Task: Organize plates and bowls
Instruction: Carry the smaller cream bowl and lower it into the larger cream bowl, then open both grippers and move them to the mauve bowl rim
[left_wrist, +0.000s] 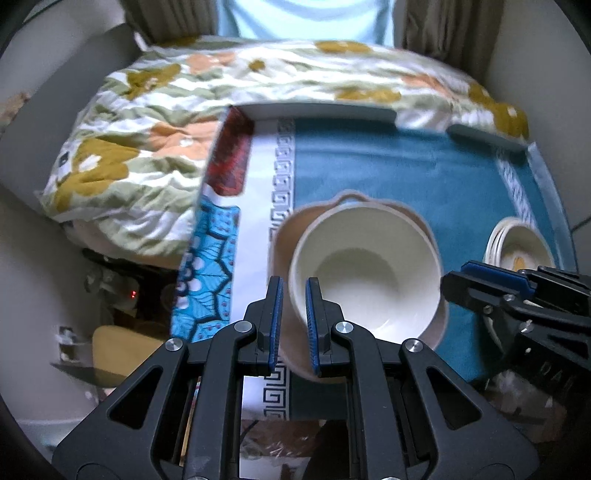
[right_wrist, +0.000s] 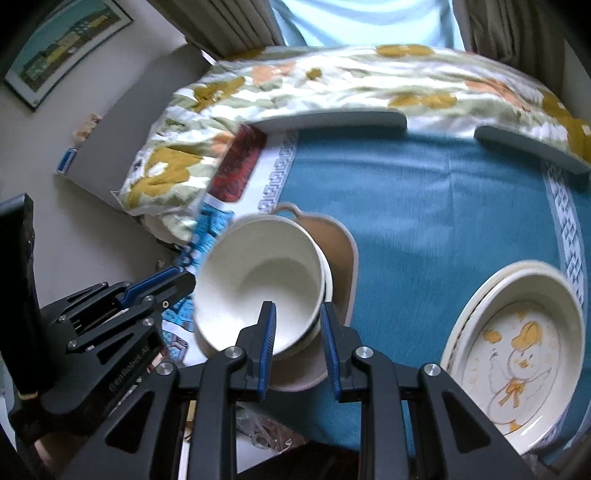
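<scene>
Lister: Left gripper (left_wrist: 294, 314), nearest item. Blue pads drawn close, pinching the left rim of the cream bowl (left_wrist: 369, 266).

Checker: Bowl's position?

Lister: Directly ahead of both tools, between them, mouth up, over a tan handled dish (right_wrist: 343, 266). It is round, so no long axis, and a second rim appears nested beneath it. Right gripper (right_wrist: 298, 332): pads astride the opposite wall, one inside and one outside, apparently clamped on it.

Checker: Nearer hand?

Lister: Neither, since each is at the rim. By my estimate, any lift depends on both sides rising level.

Checker: Further right?

Lister: Stacked plates (right_wrist: 517, 332), the top one with a duck drawing, well apart from the bowl. Surface: teal cloth (right_wrist: 424, 203) over a table. Room: flowered quilt (left_wrist: 147, 147) beyond, grey blocks (right_wrist: 332, 120) at the far edge.
</scene>
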